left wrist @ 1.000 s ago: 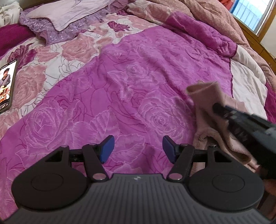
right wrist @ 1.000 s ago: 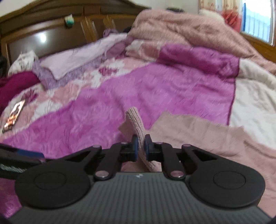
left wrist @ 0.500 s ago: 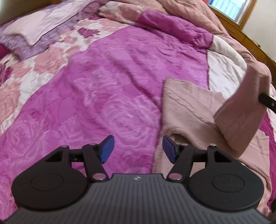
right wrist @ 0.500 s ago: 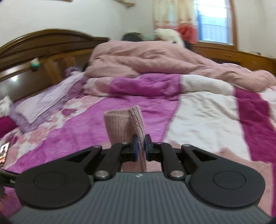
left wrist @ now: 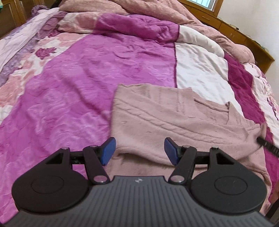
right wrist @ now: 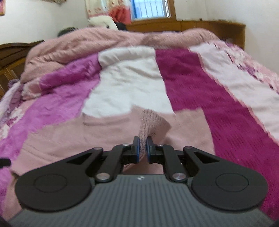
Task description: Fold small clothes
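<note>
A dusty-pink fuzzy garment (left wrist: 170, 118) lies spread on the bed's magenta quilt. My left gripper (left wrist: 137, 151) hovers open over its near edge, with nothing between the blue pads. At the far right of the left wrist view a dark tip of the right gripper (left wrist: 266, 144) meets the garment's right end. In the right wrist view my right gripper (right wrist: 142, 148) is shut on a ribbed cuff (right wrist: 151, 124) of the pink garment (right wrist: 73, 138), which bunches up just beyond the fingertips.
The quilt (left wrist: 78, 83) has magenta, white and dark pink panels. A heaped pink blanket (right wrist: 104, 43) lies along the far side. A wooden headboard (right wrist: 12, 55), a wooden ledge (left wrist: 244, 38) and a window (right wrist: 150, 8) border the bed. A pale pillow (left wrist: 15, 41) sits far left.
The right gripper carried the cuff from the left across to the right, drawing the sleeve out flat. Both views swung right; the phone and pillow area left the left wrist view.
</note>
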`<state>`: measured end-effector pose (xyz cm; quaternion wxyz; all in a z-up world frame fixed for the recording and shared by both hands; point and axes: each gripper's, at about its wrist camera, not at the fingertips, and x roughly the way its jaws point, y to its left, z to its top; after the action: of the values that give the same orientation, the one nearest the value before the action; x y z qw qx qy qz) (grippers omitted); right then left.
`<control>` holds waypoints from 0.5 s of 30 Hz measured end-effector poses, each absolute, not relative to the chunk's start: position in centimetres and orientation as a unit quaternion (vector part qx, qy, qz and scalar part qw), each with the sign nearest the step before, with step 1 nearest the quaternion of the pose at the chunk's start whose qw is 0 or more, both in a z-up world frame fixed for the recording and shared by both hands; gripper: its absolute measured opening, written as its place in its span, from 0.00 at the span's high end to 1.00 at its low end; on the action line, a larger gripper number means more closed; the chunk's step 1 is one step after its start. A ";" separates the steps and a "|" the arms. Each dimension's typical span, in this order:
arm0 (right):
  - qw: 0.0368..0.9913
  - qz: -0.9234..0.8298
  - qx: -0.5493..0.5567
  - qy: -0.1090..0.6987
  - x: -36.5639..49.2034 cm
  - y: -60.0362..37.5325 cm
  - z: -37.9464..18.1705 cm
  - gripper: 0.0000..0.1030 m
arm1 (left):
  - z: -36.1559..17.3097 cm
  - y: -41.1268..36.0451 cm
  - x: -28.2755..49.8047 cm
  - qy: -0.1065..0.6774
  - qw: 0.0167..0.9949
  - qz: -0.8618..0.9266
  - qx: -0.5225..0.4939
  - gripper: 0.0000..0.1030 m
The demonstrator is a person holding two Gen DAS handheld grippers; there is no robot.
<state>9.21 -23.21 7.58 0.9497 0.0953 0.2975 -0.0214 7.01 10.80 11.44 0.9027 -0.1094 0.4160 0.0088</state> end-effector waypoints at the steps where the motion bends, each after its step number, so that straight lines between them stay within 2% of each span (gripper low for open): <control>1: 0.944 -0.017 0.100 0.314 9.2 -23.7 6.9 0.87 | 11.2 10.5 7.4 0.418 0.902 0.008 -0.109 0.33; 5: 0.923 -0.008 0.110 0.369 8.5 -24.9 5.0 0.84 | 10.3 9.3 8.9 0.424 0.900 0.006 -0.099 0.33; 7: 0.922 -0.011 0.115 0.369 7.7 -25.5 5.1 0.67 | 9.9 9.0 9.5 0.427 0.899 0.008 -0.096 0.33; 9: 0.922 -0.011 0.119 0.368 7.1 -26.0 5.5 0.58 | 9.6 8.8 9.9 0.429 0.898 0.008 -0.095 0.33; 15: 0.926 0.012 0.171 0.335 6.3 -28.7 7.5 0.56 | 8.8 8.5 10.8 0.434 0.896 0.012 -0.091 0.33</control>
<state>6.34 -28.68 7.49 0.9265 0.1706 0.3352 0.0118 10.85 8.52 8.77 0.8963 -0.0915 0.4338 0.0124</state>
